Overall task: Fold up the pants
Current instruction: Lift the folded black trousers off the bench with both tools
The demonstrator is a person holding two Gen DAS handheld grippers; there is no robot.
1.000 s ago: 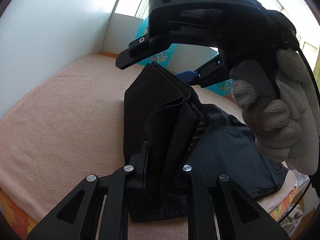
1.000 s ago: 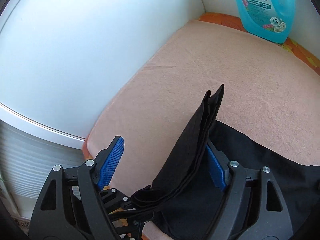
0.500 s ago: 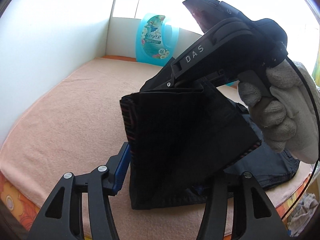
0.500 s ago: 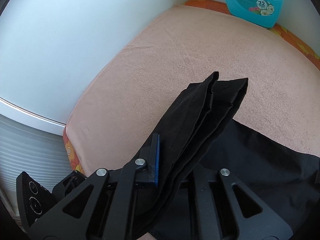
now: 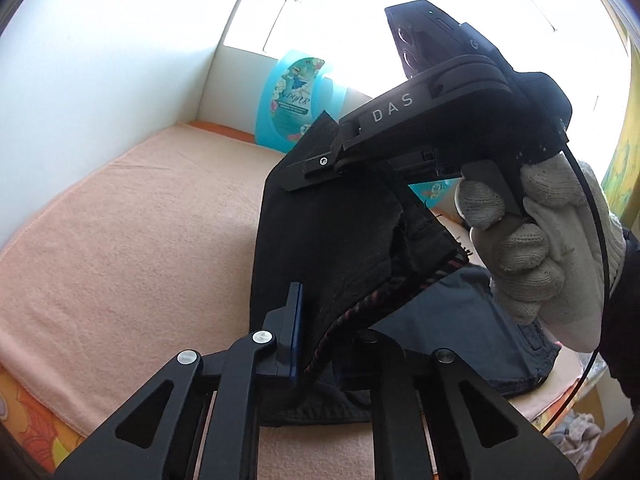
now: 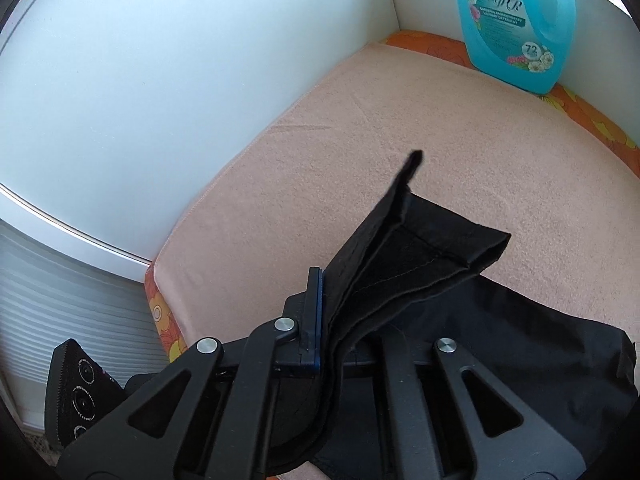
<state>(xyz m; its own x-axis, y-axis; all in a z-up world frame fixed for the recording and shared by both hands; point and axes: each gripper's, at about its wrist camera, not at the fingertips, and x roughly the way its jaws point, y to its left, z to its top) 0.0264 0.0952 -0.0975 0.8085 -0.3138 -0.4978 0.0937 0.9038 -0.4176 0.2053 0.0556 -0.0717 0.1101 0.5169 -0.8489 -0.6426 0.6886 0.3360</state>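
Note:
The black pants (image 5: 320, 248) lie partly folded on a peach towel (image 5: 120, 240), with one folded end lifted off it. My left gripper (image 5: 320, 344) is shut on the lifted edge that shows a striped inner band. My right gripper (image 6: 344, 320) is shut on the stacked layers of the pants (image 6: 400, 248) at their other corner; in the left wrist view it (image 5: 316, 172) clamps the cloth from above, held by a gloved hand (image 5: 532, 248). The rest of the pants (image 6: 520, 344) stays flat on the towel.
A blue detergent bottle (image 6: 516, 20) stands at the far corner against the white wall (image 6: 160, 80); it also shows in the left wrist view (image 5: 292, 100). The towel (image 6: 400, 120) covers an orange flowered surface (image 6: 164, 320). A window is bright behind.
My left gripper opened half a second ago and is now shut on the cloth again. My right gripper closed on the layers. The lifted fold has swung and risen.

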